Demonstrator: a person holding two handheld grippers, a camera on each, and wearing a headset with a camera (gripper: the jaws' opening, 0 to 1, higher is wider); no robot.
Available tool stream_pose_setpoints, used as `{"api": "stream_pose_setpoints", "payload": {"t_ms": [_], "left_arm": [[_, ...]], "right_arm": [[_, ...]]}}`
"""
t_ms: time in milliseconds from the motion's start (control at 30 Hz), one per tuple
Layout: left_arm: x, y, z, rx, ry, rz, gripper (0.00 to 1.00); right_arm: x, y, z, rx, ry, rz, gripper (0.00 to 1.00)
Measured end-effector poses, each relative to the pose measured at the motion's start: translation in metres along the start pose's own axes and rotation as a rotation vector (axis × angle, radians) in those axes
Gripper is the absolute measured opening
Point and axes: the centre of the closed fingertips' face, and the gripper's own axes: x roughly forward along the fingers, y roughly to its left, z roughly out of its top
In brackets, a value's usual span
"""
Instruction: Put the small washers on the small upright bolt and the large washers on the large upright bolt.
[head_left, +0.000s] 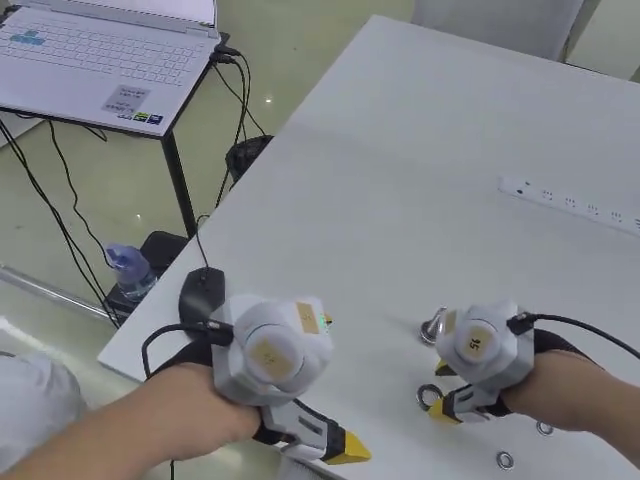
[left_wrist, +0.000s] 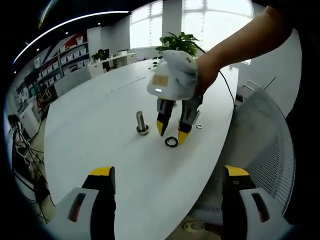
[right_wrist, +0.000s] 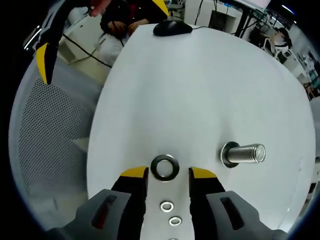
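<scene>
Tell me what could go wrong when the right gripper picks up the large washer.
1. The large washer lies flat on the table between the open jaws of the right gripper; the tips may slide over it or push it away.
2. The small washers lie close by that gripper and could be knocked.
3. The large bolt stands near; a careless swing might tip it.

White table (head_left: 400, 180): power strip (head_left: 570, 203) at head view's right edge, mouse (head_left: 202, 292) lower left. Right gripper view: upright bolt (right_wrist: 243, 153) right of centre, dark large washer (right_wrist: 165, 167) left of it, two small washers (right_wrist: 167, 206) below.
</scene>
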Motion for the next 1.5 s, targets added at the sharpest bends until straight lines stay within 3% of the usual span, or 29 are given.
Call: {"api": "stream_pose_setpoints", "payload": {"t_ms": [367,833,967,1300,1367,1500], "left_arm": [[-0.0001,-0.0006,0.0022,-0.001,-0.013,-0.006,0.87],[0.0010,-0.0027,-0.0033,-0.025,-0.013,-0.004,0.85],[0.0001,-0.0015,-0.0035,-0.033,-0.016,0.001,0.84],[0.0002,-0.0009,-0.0035,-0.031,-0.009,0.003,0.82],[0.0002,-0.0011,-0.0018,-0.033,-0.016,0.004,0.82],[-0.0008,0.0010,0.0029,-0.049,-0.043,0.025,0.81]], "right_arm": [[0.0034,0.0026,0.0016,-0.038,0.028,-0.018,0.31],[0.0040,0.0019,0.0015,-0.023,0.017,-0.017,0.30],[0.0044,0.0038,0.0033,-0.037,0.018,-0.015,0.26],[0.0051,0.0003,0.0023,-0.006,0.043,-0.014,0.22],[0.0051,-0.0009,0.0025,0.021,0.048,-0.002,0.21],[0.0048,0.0008,0.0020,-0.018,0.078,0.013,0.21]]}}
